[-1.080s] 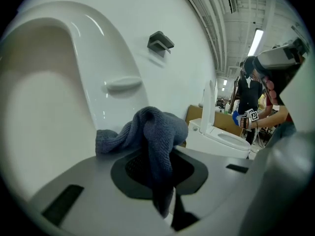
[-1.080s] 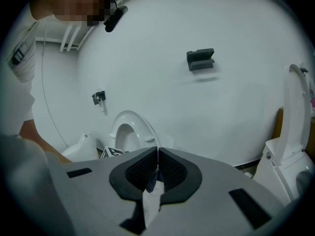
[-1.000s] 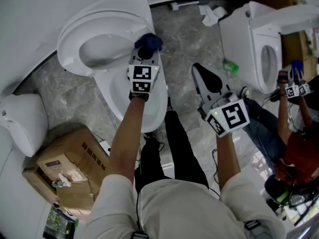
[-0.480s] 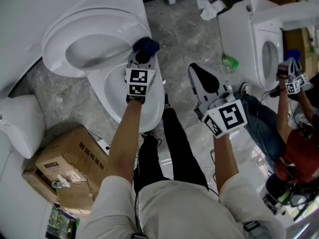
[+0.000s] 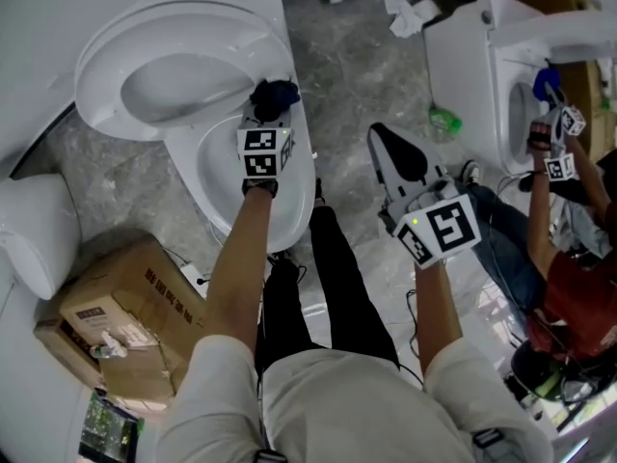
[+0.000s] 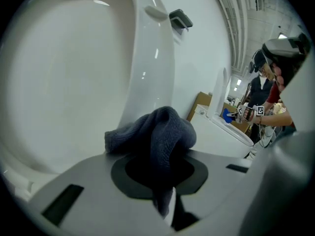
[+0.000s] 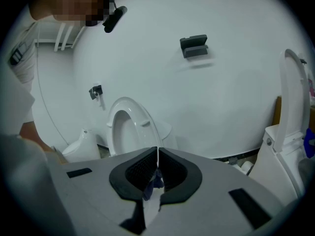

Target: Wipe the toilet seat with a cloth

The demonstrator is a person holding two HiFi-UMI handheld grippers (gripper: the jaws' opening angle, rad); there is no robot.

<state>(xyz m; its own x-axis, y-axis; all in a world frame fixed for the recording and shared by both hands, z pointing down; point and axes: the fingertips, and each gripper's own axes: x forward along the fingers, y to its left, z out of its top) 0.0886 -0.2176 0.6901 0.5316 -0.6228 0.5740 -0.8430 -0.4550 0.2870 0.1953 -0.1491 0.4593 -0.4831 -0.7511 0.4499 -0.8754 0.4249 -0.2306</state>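
Note:
A white toilet stands at the upper left of the head view with its seat [image 5: 169, 75] raised above the bowl [image 5: 294, 205]. My left gripper [image 5: 267, 114] is shut on a bunched dark blue cloth [image 5: 277, 93], which sits at the back of the bowl rim beside the raised seat. In the left gripper view the cloth [image 6: 157, 132] bulges out of the left gripper [image 6: 160, 168], with the seat's white curve [image 6: 74, 73] close behind. My right gripper [image 5: 386, 141] hangs over the grey floor to the right, shut and holding nothing. Its jaws [image 7: 157, 154] meet, pointing toward the toilet [image 7: 129, 127].
A cardboard box [image 5: 116, 321] lies at the lower left, beside a small white fixture [image 5: 34, 234]. A second toilet [image 5: 482, 66] stands at the upper right, where another person [image 5: 569, 287] works with grippers. A green item [image 5: 443, 121] and crumpled paper [image 5: 410, 15] lie on the floor.
My left gripper has sunk with the cloth down to the back of the bowl rim. The right gripper has hardly moved. The other person's grippers rose toward the second toilet.

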